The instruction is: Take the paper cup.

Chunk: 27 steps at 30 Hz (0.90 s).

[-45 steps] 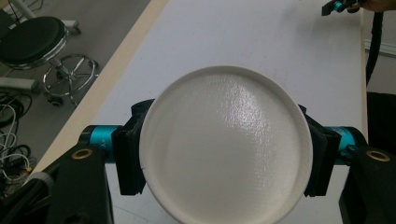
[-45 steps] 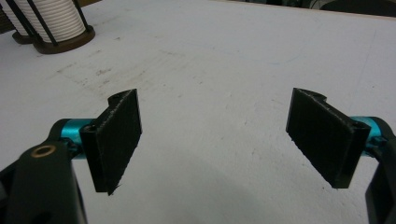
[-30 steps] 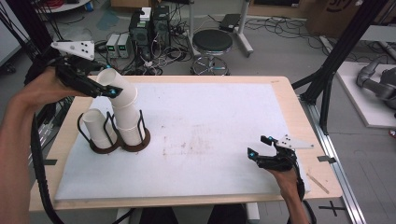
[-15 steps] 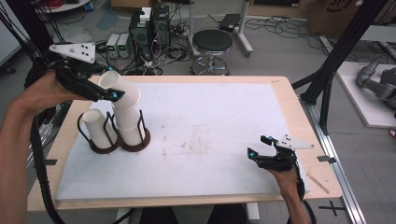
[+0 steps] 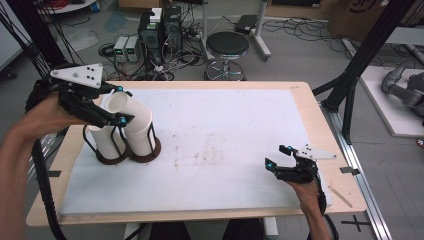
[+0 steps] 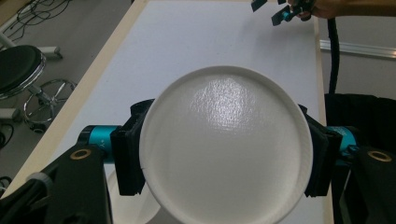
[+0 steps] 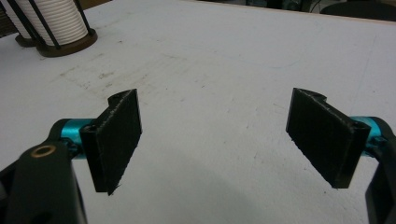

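Two black wire racks on round brown bases stand at the table's left, each holding a stack of white paper cups: left stack (image 5: 106,141), right stack (image 5: 140,135). My left gripper (image 5: 121,105) is shut on a tilted white cup (image 5: 131,108) just above the stacks. In the left gripper view the cup's round bottom (image 6: 224,144) faces the camera, and both pads press on its sides. My right gripper (image 5: 276,156) rests low at the table's near right, open with nothing between its jaws (image 7: 215,135). One rack of cups (image 7: 58,18) appears far off in the right gripper view.
A white mat (image 5: 220,135) covers the wooden table (image 5: 310,107). Beyond the far edge stand a black stool (image 5: 227,47) and electronics boxes (image 5: 160,30) on the floor. Black frame posts (image 5: 360,65) rise at the right.
My left gripper has carried the tilted cup toward me and slightly lower, over the racks. The right gripper has stayed put.
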{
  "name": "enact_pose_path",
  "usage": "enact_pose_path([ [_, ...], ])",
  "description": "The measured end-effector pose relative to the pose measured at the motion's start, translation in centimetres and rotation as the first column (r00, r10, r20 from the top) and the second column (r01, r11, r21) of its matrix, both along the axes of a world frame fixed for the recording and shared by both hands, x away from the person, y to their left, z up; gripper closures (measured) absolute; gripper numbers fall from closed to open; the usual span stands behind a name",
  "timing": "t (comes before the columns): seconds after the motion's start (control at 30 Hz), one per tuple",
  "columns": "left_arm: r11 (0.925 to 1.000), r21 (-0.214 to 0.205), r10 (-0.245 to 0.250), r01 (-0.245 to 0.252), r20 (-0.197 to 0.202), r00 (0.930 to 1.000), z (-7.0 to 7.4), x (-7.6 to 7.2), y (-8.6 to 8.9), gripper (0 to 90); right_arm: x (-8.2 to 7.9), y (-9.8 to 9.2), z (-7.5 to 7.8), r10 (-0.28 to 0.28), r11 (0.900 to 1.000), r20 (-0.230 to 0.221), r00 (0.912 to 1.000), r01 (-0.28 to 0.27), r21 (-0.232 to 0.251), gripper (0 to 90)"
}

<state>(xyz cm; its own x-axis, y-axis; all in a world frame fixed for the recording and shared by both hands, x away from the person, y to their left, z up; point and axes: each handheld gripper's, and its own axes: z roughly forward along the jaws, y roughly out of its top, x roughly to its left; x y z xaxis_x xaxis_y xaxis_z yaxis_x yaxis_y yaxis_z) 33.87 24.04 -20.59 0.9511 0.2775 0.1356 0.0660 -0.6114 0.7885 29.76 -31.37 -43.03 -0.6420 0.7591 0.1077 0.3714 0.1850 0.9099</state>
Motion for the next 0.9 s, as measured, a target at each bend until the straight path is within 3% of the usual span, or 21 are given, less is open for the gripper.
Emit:
enact_pose_path([
  [0.5,0.9969,-0.016,-0.077,0.078,0.027,0.9967,-3.1,-3.4,-1.9,31.7,-0.2,-0.1,0.1,-0.003,1.0000,-0.006,1.0000,0.003,0.009,18.6],
  [0.9,0.9949,-0.078,-0.063,0.064,0.008,0.9980,-6.7,-4.9,-2.1,31.6,-0.3,-0.2,0.4,-0.002,0.9999,0.002,1.0000,0.002,0.017,18.6],
])
